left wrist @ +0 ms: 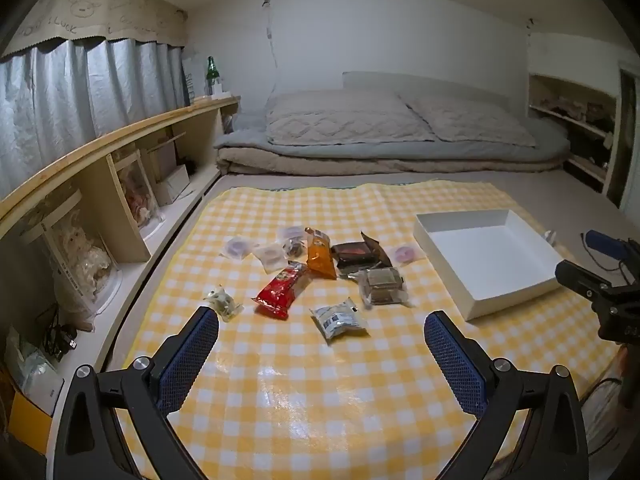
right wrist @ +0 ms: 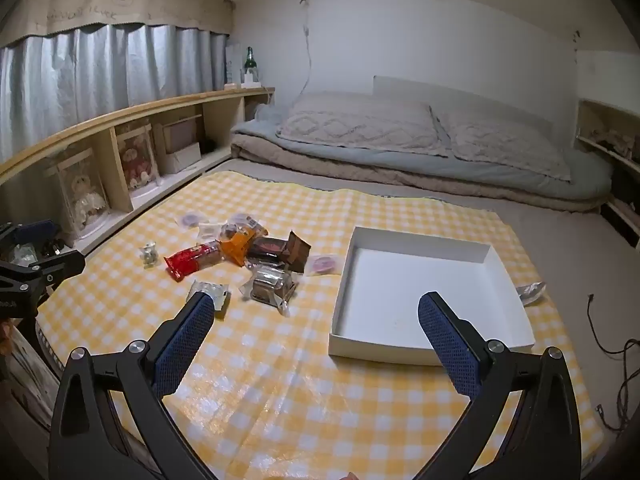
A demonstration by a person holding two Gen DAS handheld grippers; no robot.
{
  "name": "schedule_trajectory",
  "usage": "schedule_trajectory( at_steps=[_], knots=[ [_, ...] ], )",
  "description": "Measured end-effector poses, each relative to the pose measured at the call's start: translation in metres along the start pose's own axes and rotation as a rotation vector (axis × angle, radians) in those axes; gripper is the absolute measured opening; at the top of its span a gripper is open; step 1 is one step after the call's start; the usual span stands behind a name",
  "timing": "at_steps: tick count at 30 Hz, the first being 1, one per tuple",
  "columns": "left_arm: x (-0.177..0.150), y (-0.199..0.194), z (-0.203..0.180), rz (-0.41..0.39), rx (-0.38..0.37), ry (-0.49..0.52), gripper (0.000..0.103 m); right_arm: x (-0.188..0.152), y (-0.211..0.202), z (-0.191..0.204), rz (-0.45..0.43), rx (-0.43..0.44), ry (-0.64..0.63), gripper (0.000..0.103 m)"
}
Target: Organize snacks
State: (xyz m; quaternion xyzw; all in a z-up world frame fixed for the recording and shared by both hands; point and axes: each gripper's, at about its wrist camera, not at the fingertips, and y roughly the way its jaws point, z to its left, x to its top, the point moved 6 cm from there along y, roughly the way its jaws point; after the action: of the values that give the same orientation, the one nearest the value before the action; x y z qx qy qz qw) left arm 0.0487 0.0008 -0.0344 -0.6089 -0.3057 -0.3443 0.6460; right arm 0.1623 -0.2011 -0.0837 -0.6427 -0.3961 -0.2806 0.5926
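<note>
Several snack packs lie scattered on a yellow checked mat (left wrist: 320, 380): a red pack (left wrist: 280, 289), an orange pack (left wrist: 320, 257), a dark brown pack (left wrist: 354, 255), a clear pack of brown biscuits (left wrist: 382, 286) and a grey-white pack (left wrist: 340, 322). An empty white box (left wrist: 440, 236) sits to their right. My left gripper (left wrist: 322, 328) hovers open above the near mat, nothing between its fingers. In the right wrist view the right gripper (right wrist: 312, 312) is open too, over the near edge of the white box (right wrist: 348, 280), with the red pack (right wrist: 192, 260) and biscuits (right wrist: 270, 282) beyond.
A low wooden shelf (left wrist: 120, 136) with boxed dolls runs along the left. Folded bedding and pillows (left wrist: 360, 128) lie at the back. A small white wrapper (left wrist: 220, 300) rests near my left fingertip. Cables (right wrist: 612, 344) trail on the floor at right.
</note>
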Motion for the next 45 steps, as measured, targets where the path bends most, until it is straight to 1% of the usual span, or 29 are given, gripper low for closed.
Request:
schedule_trajectory(
  at_steps=[16, 22, 25, 45],
  knots=[
    [-0.005, 0.006, 0.000, 0.010, -0.003, -0.006, 0.103, 0.002, -0.004, -0.002, -0.005, 0.001, 0.001, 0.103],
    [-0.001, 0.004, 0.003, 0.017, -0.004, -0.008, 0.103, 0.000, -0.005, 0.001, -0.006, 0.000, 0.005, 0.103],
    [-0.001, 0.005, 0.003, 0.017, -0.004, -0.008, 0.103, 0.006, 0.001, -0.007, -0.008, -0.001, 0.006, 0.103],
    [0.000, 0.005, 0.003, 0.020, -0.003, -0.010, 0.103, 0.005, -0.007, -0.008, -0.014, -0.005, 0.000, 0.103]
  ],
)
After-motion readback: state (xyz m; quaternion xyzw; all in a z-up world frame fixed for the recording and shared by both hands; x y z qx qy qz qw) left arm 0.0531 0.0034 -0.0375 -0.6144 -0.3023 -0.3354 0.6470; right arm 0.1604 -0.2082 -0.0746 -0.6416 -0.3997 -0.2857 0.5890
